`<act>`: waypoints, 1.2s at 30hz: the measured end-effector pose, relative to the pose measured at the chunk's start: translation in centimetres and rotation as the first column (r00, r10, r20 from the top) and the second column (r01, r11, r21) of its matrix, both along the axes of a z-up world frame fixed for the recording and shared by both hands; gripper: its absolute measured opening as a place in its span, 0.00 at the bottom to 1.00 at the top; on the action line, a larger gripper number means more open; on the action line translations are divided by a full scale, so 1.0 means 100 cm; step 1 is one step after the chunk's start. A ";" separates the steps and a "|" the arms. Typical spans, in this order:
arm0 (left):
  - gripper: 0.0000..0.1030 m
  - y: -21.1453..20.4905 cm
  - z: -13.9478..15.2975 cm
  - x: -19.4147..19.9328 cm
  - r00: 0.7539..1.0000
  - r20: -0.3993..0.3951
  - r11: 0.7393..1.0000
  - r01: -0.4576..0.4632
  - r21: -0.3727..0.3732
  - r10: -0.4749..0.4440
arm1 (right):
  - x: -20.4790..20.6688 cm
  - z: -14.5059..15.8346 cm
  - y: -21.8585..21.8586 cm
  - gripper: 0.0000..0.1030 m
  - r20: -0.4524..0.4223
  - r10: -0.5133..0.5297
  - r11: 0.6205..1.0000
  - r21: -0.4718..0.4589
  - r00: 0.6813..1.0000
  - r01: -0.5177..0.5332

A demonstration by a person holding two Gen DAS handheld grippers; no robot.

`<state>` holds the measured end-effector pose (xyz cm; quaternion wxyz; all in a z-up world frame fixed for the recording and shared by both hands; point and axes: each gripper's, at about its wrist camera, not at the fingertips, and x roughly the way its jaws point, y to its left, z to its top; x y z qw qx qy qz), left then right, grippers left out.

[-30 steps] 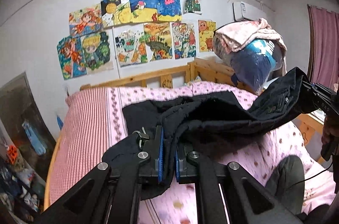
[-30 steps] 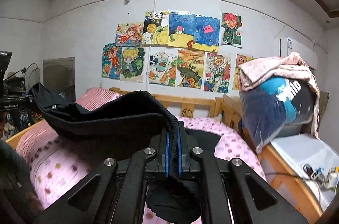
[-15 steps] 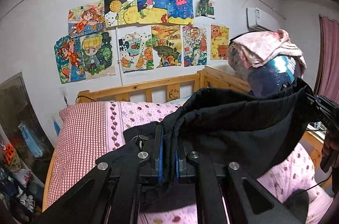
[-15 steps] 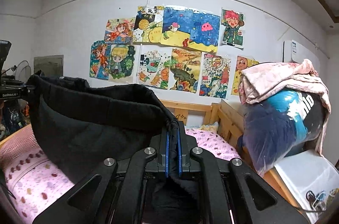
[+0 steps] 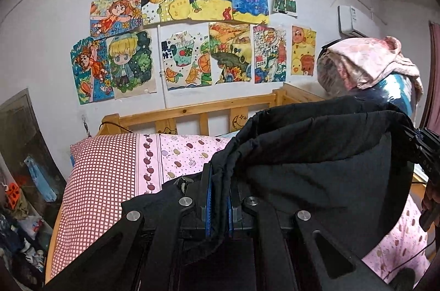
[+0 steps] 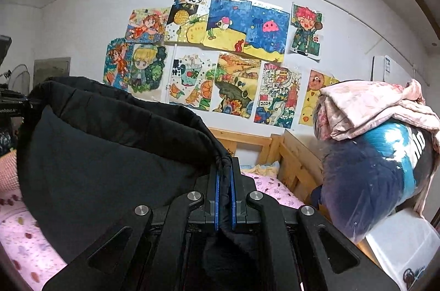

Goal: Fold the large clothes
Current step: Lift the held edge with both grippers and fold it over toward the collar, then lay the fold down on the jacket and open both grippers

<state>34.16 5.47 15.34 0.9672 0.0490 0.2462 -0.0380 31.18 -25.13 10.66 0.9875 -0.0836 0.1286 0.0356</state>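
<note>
Child's bedroom at home, wooden bed (image 5: pixel 192 109), pink bedding (image 5: pixel 176 153), crayon drawings (image 6: pixel 220 49) taped on wall

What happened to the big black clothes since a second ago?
The black garment went up: it lay sagging on the pink bed, and now hangs stretched in the air between the left gripper and the right gripper. Both stayed clamped on its edge throughout.

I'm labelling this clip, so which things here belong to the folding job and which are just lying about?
In the job:
- black quilted garment
- left gripper, shut on it
- right gripper, shut on it
- pink spotted bed sheet

Lying about:
- colourful drawings on the wall
- plastic-wrapped blue bundle
- pink cloth on top
</note>
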 end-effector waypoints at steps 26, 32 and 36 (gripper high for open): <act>0.08 0.023 -0.120 0.164 0.968 -0.228 0.995 -0.101 0.008 0.101 | 0.187 -0.113 0.042 0.06 -0.189 -0.058 0.994 -0.098 0.980 0.040; 0.11 0.025 -0.126 0.171 0.961 -0.259 0.995 -0.101 -0.006 0.096 | 0.193 -0.126 0.039 0.08 -0.227 -0.043 0.997 -0.070 0.973 0.028; 0.21 0.026 -0.119 0.166 0.962 -0.259 0.995 -0.094 -0.027 0.084 | 0.187 -0.121 0.035 0.16 -0.235 -0.026 0.998 -0.055 0.972 0.014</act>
